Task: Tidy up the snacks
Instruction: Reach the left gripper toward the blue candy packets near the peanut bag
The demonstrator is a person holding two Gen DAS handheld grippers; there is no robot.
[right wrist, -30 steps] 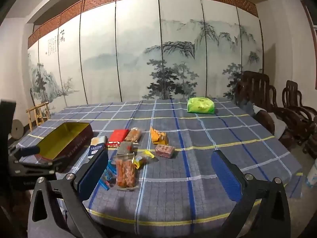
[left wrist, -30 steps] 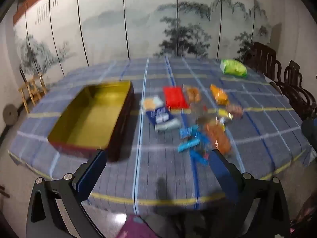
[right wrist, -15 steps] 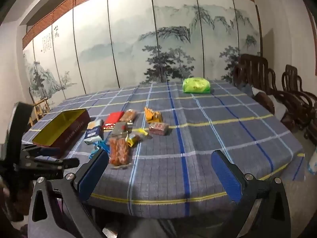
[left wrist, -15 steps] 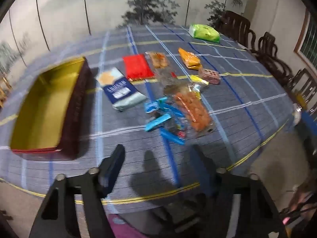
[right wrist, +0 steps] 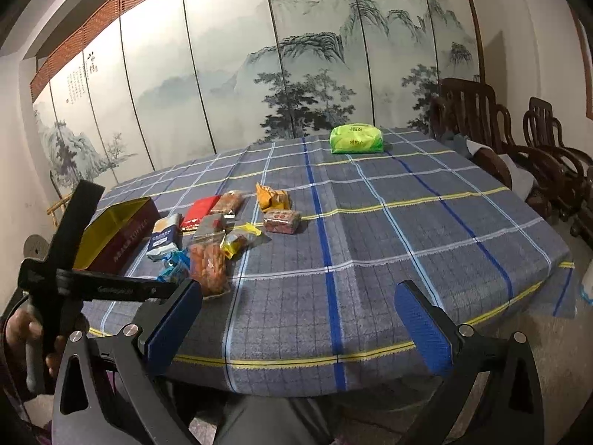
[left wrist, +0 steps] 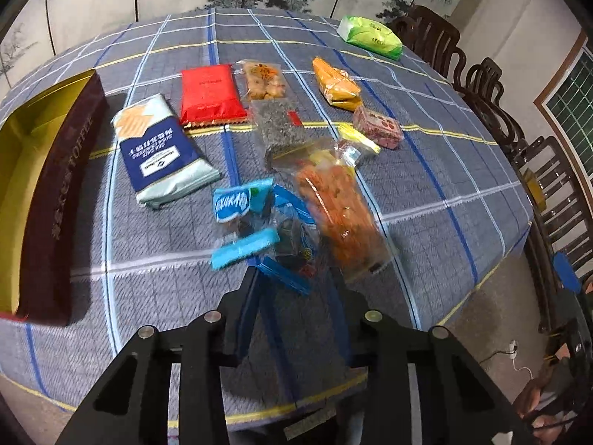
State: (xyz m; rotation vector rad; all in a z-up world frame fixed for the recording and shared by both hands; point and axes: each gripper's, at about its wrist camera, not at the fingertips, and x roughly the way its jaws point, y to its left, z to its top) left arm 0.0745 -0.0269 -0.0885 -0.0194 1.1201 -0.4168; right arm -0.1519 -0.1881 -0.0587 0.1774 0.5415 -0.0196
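The left tool point(left wrist: 296, 289) points steeply down at the near edge of the snack pile on the desk point(left wrist: 426, 193). Its jaws are closing, already narrow, with nothing pressed between them. The blue wrappers point(left wrist: 259, 230) lie directly ahead of its tips, and the open tin point(left wrist: 48, 185) sits to its left. The right tool point(right wrist: 296, 319) stands wide and empty, well apart from the pile. The left tool is therefore nearer.
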